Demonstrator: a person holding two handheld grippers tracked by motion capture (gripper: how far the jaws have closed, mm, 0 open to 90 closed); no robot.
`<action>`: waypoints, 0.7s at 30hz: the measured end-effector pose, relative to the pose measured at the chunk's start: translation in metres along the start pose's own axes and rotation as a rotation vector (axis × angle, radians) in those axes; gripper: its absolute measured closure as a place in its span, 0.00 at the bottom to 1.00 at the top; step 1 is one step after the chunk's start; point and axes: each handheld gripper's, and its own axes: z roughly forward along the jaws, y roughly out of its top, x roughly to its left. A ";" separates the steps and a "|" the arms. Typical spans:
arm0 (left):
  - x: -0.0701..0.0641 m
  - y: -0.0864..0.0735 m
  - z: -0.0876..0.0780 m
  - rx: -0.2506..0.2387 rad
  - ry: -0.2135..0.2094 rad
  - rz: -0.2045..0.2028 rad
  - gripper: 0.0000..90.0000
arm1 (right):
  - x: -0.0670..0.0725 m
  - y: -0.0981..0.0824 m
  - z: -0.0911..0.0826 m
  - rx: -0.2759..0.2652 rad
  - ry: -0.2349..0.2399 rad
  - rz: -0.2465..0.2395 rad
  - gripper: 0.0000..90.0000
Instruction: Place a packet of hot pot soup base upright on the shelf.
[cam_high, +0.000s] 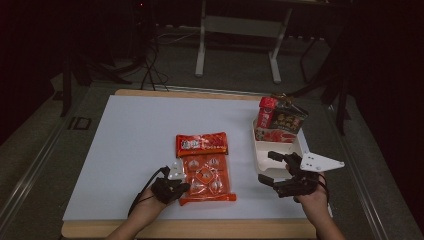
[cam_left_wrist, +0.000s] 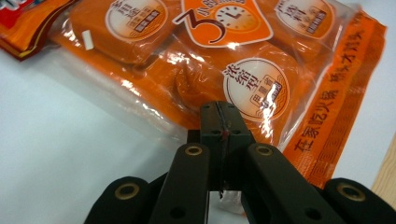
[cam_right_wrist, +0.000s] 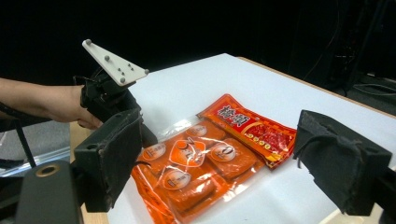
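An orange packet of several wrapped blocks lies flat near the front of the white board. A red packet lies just behind it, touching its far edge. My left gripper sits at the orange packet's left edge. In the left gripper view its jaws are pressed together over the clear edge of the orange packet, with a sliver of red in the seam. My right gripper hovers to the right, jaws wide apart with nothing between them. The right gripper view looks between them at both packets.
A white tray stands at the board's right edge, right by my right gripper. Several red and dark packets stand upright at its far end. The table's wooden front edge runs close behind both hands. A metal stand is beyond the table.
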 end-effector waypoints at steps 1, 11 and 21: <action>-0.001 0.001 0.001 -0.001 0.001 0.005 1.00 | 0.000 0.000 0.000 0.001 0.001 -0.001 0.17; 0.024 0.018 0.003 -0.039 0.048 -0.042 1.00 | -0.001 -0.001 -0.003 -0.002 -0.005 -0.001 0.17; 0.044 0.026 0.019 -0.030 0.131 -0.068 1.00 | -0.001 -0.001 -0.005 -0.005 -0.004 -0.001 0.17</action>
